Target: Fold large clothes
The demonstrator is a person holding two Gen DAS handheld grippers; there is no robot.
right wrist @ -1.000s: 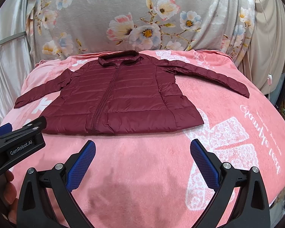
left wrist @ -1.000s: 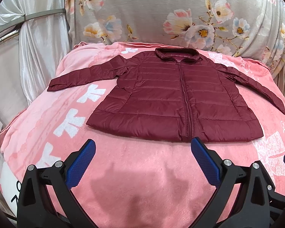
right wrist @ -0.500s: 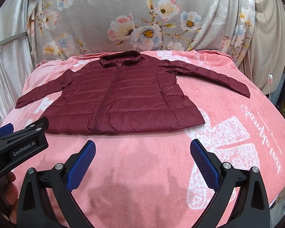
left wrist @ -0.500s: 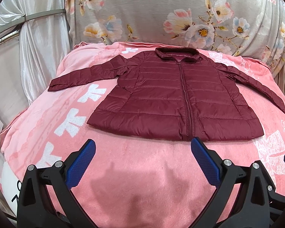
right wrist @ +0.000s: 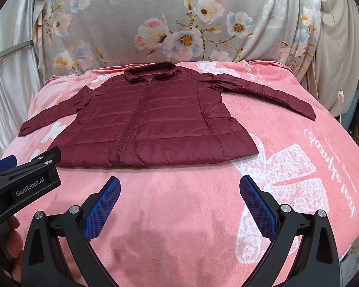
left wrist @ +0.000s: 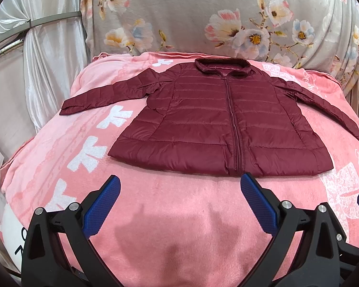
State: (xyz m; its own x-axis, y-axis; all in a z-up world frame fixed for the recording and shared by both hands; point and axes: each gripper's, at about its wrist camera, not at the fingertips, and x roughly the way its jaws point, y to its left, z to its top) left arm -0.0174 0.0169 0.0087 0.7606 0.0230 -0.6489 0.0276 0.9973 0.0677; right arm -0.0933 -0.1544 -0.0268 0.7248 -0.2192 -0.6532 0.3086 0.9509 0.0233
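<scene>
1. The dark red quilted puffer jacket (left wrist: 217, 124) lies flat and zipped on a pink plush blanket with white prints (left wrist: 170, 205), collar at the far side, hem toward us, both sleeves spread outward.
2. At the far left, its left-hand sleeve (left wrist: 107, 93) runs out toward the blanket's edge, its cuff beside the white satin curtain (left wrist: 47, 55).
3. Our left gripper (left wrist: 179, 191) hovers over bare blanket just short of the hem, jaws spread wide and holding nothing; the zip line sits slightly right of its centre.
4. The jacket's long axis, hem to collar, runs straight away from us, so we judge the sleeves fold inward across it.
5. Our right gripper (right wrist: 179, 191) is likewise spread and empty, just before the hem; the jacket body lies ahead and a little to its left.
6. Farthest right, the other sleeve (right wrist: 268, 93) angles out toward the blanket's right edge, nearer our right gripper, which we judge should take it.
7. No fold is made yet.
</scene>
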